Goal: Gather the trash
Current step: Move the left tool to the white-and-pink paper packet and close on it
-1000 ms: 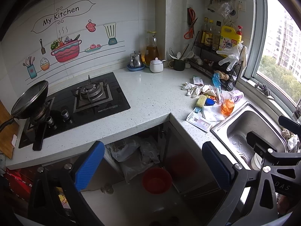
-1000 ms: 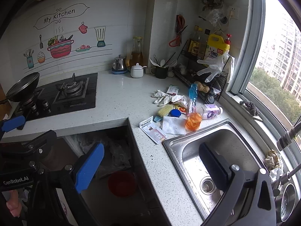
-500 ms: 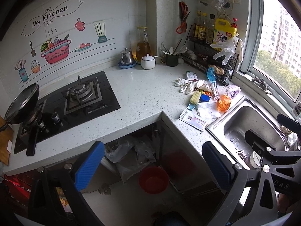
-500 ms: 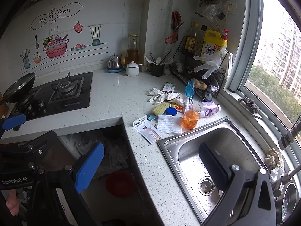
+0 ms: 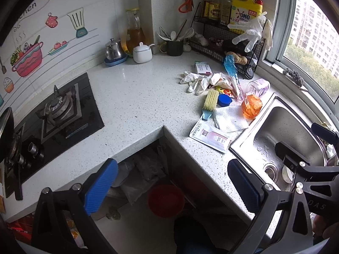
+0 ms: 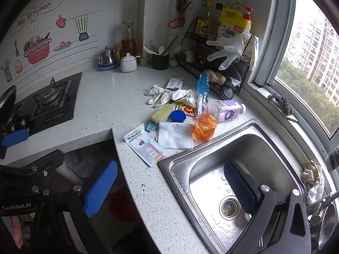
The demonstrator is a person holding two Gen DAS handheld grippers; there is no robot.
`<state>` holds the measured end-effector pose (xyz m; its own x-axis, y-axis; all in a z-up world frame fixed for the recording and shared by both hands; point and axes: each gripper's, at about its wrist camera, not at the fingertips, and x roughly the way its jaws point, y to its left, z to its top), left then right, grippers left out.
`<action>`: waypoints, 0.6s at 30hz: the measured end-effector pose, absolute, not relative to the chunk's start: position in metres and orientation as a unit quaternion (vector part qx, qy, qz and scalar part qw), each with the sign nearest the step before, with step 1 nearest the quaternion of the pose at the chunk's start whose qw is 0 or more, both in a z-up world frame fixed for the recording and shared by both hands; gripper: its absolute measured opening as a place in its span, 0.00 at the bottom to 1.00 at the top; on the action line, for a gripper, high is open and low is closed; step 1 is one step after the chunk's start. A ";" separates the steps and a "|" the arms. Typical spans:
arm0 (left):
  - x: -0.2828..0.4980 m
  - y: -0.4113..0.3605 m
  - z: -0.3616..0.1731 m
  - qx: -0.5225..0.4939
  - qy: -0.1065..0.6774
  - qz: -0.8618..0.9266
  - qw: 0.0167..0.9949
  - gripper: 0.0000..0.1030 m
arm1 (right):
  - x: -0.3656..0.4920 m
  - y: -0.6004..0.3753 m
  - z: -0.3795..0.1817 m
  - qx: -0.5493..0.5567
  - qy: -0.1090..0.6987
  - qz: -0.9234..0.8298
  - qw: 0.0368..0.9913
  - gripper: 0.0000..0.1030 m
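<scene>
My left hand-held gripper hangs over the inner corner of the bench, its blue pads spread wide with nothing between them. My right hand-held gripper is just as wide apart and empty, one pad over the bench edge, the other over the steel sink.

The trash lies in a heap on the bench beside the sink's far-left corner. Nearest me is a flat printed sachet, touching a white paper towel. At the towel's right edge stands a crumpled orange plastic container. Behind that lies a clear bottle with a purple label on its side. A yellow scrub brush and a blue cap sit just behind the towel, with crumpled white gloves and a blue wrapper further back; what lies under the gloves I can't quite make out.

Below the bench, on the floor, is a red basin.
</scene>
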<state>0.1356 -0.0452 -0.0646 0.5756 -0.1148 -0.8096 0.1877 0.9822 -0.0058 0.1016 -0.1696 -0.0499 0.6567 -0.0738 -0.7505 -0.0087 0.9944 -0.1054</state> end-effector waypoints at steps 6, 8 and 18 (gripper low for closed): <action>0.199 -0.066 -0.094 0.078 0.487 -0.128 0.861 1.00 | 0.141 -0.182 -0.074 -0.035 0.449 -0.050 0.892 0.99; 0.219 -0.072 -0.106 0.083 0.503 -0.147 0.847 1.00 | 0.153 -0.187 -0.083 -0.029 0.463 -0.063 0.884 0.99; 0.291 -0.096 -0.178 0.115 0.562 -0.221 0.789 0.75 | 0.202 -0.199 -0.131 -0.013 0.504 -0.139 0.852 0.99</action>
